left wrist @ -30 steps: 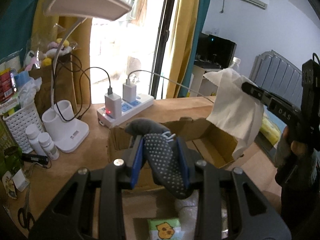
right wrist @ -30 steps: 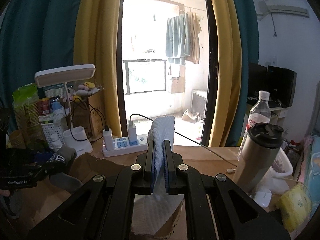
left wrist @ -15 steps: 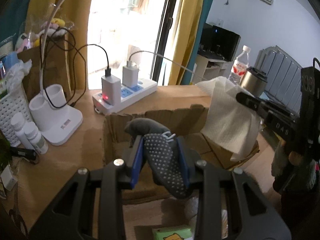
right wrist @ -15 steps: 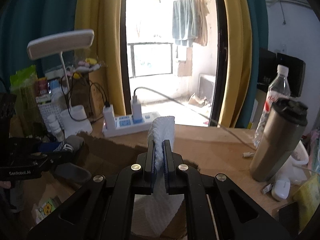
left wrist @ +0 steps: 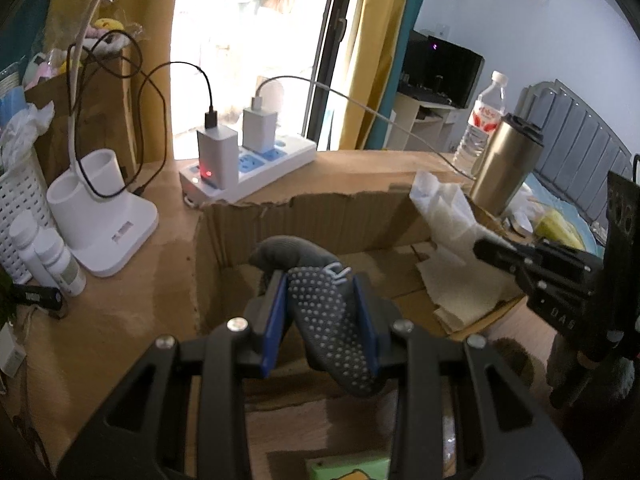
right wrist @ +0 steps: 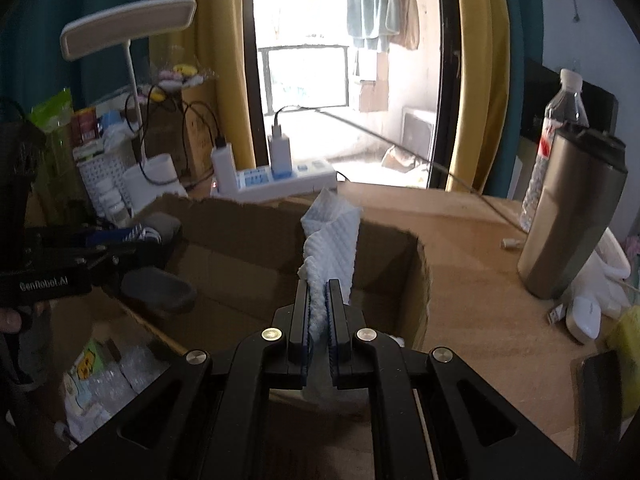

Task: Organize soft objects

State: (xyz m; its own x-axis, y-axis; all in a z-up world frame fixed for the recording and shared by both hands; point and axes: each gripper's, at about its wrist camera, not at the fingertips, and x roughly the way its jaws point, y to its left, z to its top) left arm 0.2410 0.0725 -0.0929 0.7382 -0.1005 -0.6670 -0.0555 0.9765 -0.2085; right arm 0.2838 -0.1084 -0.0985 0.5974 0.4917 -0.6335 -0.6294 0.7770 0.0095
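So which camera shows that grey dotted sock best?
The left wrist view: the sock sits close-up between the left gripper fingers, dots clear. The right wrist view shows it small, at the left edge.

My right gripper [right wrist: 319, 302] has its jaws pinched on a white paper towel [right wrist: 331, 246], which stands up above the open cardboard box [right wrist: 416, 280]. At the left, my left gripper [right wrist: 94, 254] grips a grey sock [right wrist: 158, 290] over the box's near-left corner. On the table [right wrist: 480, 320] a steel tumbler [right wrist: 572, 216] stands at the right with a water bottle [right wrist: 560, 120] behind it. A white power strip [right wrist: 280, 182] lies beyond the box's far wall.
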